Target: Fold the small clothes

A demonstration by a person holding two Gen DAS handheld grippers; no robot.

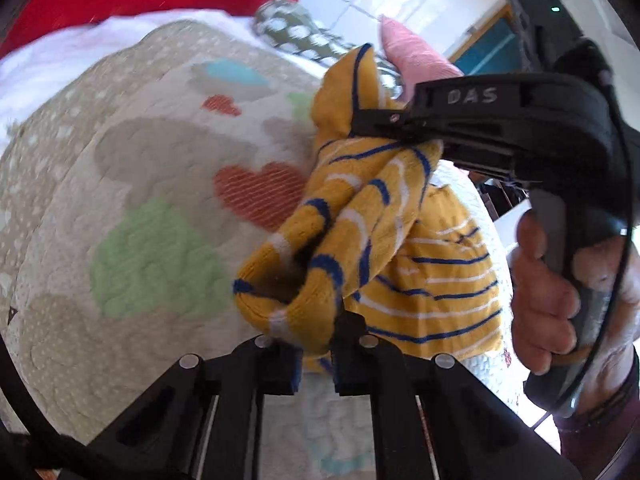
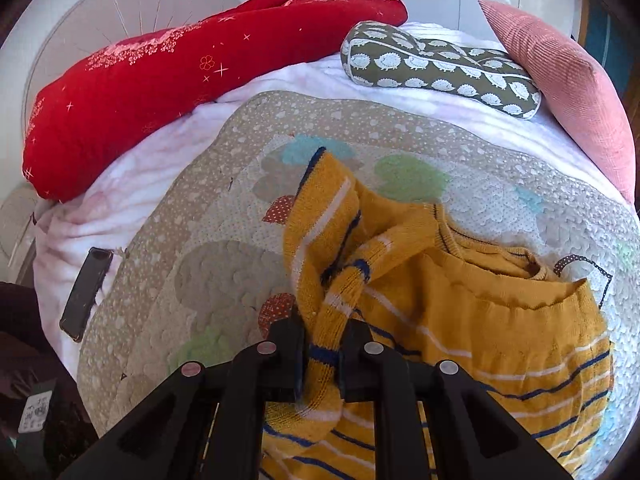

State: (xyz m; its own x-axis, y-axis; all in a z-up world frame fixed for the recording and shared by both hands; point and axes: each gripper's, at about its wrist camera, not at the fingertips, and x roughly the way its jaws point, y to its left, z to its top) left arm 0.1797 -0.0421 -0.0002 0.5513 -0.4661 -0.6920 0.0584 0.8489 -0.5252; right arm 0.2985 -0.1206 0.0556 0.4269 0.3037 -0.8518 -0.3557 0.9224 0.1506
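We clamped both the left gripper (image 1: 316, 364) and right gripper (image 2: 324, 360) on the sweater (image 2: 500, 320) sleeve, lifting it off the bed (image 2: 200, 280) for folding inward.

Counting from both wrist views: seeing one yellow striped sweater (image 2: 500, 320), two grippers — left gripper (image 1: 316, 364) and right gripper (image 2: 323, 360). Pillows are totalling three: one red pillow (image 2: 168, 80), one green hedgehog-print pillow (image 2: 436, 68), one pink pillow (image 2: 560, 88). One quilted mat (image 2: 200, 280) is showing, one phone (image 2: 86, 292), one hand (image 1: 548, 292).
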